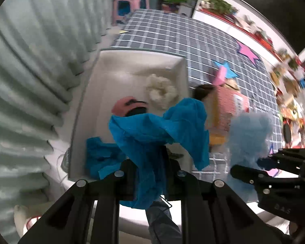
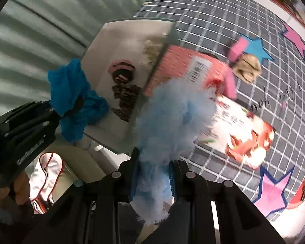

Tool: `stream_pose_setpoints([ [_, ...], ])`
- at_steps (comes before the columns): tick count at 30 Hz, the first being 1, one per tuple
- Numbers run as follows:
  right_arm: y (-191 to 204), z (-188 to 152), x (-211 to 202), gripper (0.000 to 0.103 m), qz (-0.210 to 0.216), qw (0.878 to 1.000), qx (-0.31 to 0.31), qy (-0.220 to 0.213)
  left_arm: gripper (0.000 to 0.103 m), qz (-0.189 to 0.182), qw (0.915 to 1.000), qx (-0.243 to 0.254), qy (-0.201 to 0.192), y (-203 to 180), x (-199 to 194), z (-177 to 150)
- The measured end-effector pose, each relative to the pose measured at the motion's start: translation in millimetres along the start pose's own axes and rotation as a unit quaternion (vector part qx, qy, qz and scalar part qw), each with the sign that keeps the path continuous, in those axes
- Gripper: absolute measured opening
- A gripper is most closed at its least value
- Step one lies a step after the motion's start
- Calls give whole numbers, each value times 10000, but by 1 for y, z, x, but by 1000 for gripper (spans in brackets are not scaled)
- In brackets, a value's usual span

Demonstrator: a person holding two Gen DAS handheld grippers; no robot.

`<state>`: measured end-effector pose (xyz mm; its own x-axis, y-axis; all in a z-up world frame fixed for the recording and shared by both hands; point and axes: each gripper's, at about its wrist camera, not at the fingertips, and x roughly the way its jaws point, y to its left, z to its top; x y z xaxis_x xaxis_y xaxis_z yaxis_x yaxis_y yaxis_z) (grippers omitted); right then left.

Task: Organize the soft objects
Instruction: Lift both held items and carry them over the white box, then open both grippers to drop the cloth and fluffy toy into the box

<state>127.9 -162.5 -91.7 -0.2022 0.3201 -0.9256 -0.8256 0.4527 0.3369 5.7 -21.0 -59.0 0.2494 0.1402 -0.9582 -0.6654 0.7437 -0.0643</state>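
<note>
Left gripper (image 1: 150, 168) jaws clamped on a bright blue cloth (image 1: 158, 128), which bunches up above the jaws and hangs over the near edge of a white box (image 1: 87, 105). Right gripper (image 2: 152, 174) jaws clamped on a pale blue fluffy puff (image 2: 170, 118), blue pads (image 2: 134, 181) pressed into it; the puff sticks up above the jaws, fuzz poking out below. Both items are off the desk, in the air. In the left view the right gripper (image 1: 254, 162) sits just right of the cloth with the puff (image 1: 250, 134). In the right view the left gripper (image 2: 57, 111) is at left with the cloth (image 2: 73, 99) in front of the box's near-left corner, a hand (image 2: 18, 189) on its handle.

Box (image 2: 120, 46) stands on the checked desk (image 1: 172, 34) at its left end, next to a grey-green curtain (image 1: 30, 65). Inside: second blue cloth piece (image 1: 99, 158) at the near end, a pink-and-black item (image 1: 128, 105) mid, a cream scrunchie (image 1: 162, 89) at the far right corner. Just right of the box, a red package (image 2: 185, 65) with a barcode label. Nearer on the desk, a white printed bag (image 2: 242, 134). Farther right, a tan item (image 2: 248, 69) with pink on it. Pink star (image 1: 248, 50) and blue star (image 2: 258, 48) shapes on the desk. All blurred.
</note>
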Motion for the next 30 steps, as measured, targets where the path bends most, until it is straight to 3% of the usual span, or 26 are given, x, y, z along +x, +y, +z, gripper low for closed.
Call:
stream_pose_setpoints([
  [11,39,45,13,27,104,9984,-547,80,19,191,9984,-518,108,39,12,0],
  [18,55,76,21,27,111,9970,-757,70,19,239,9974,-649,186,46,23,1],
  [30,57,98,34,27,73,9975,-686,122,19,275,9970,-675,273,46,34,9],
])
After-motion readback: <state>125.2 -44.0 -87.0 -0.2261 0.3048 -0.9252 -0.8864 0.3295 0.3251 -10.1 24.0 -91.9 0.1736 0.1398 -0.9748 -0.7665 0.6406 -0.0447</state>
